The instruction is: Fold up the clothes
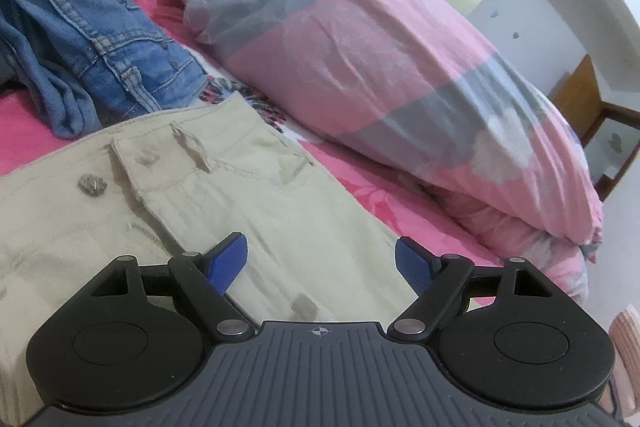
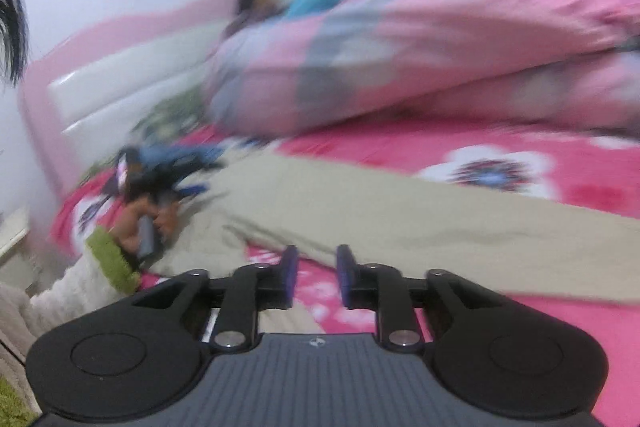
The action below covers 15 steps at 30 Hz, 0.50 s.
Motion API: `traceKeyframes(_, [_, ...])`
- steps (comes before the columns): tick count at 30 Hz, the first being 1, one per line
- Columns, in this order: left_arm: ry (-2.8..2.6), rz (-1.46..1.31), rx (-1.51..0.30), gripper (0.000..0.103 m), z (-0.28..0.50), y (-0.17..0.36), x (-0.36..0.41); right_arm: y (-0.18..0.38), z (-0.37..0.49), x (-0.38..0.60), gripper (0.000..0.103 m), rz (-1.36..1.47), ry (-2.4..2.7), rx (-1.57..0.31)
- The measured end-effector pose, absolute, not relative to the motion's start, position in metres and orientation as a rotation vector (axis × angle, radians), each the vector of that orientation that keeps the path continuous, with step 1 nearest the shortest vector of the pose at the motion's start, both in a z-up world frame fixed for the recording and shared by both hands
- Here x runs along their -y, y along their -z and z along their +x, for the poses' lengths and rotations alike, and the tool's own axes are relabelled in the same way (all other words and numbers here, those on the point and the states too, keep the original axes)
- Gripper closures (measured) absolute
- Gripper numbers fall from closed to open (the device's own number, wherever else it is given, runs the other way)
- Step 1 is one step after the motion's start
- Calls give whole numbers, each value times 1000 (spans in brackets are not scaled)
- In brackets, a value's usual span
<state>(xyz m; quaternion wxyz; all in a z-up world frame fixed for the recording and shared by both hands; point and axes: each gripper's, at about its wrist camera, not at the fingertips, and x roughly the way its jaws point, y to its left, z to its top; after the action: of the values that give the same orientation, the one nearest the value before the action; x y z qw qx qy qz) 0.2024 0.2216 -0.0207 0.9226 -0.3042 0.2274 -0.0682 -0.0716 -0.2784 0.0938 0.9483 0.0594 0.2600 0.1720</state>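
Beige trousers (image 1: 248, 203) lie flat on the bed, waistband, button and belt loops toward the far side. My left gripper (image 1: 320, 247) hovers just above them, open, its blue pads (image 1: 228, 263) wide apart with nothing between. The right wrist view is blurred. There the trousers (image 2: 400, 215) stretch across the pink sheet, and my right gripper (image 2: 317, 255) stands near their front edge with a narrow gap between its pads and nothing in it. A hand with a green cuff (image 2: 132, 227) holds the other gripper at the trousers' left end.
Blue jeans (image 1: 100, 39) are heaped behind the trousers on the left. A big pink-and-grey rolled duvet (image 1: 360, 47) fills the far side of the bed. A pink floral sheet (image 2: 500, 171) covers the mattress. The padded headboard (image 2: 120, 83) and a white wall stand at the left.
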Motion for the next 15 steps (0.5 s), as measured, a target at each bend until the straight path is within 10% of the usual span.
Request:
traceKeyframes(9, [203, -660, -508, 18, 101, -6, -212, -94, -159, 310, 41, 200, -302, -373])
traceKeyframes(15, [-33, -632, -481, 18, 8, -14, -259, -35, -108, 289, 41, 391, -508, -404])
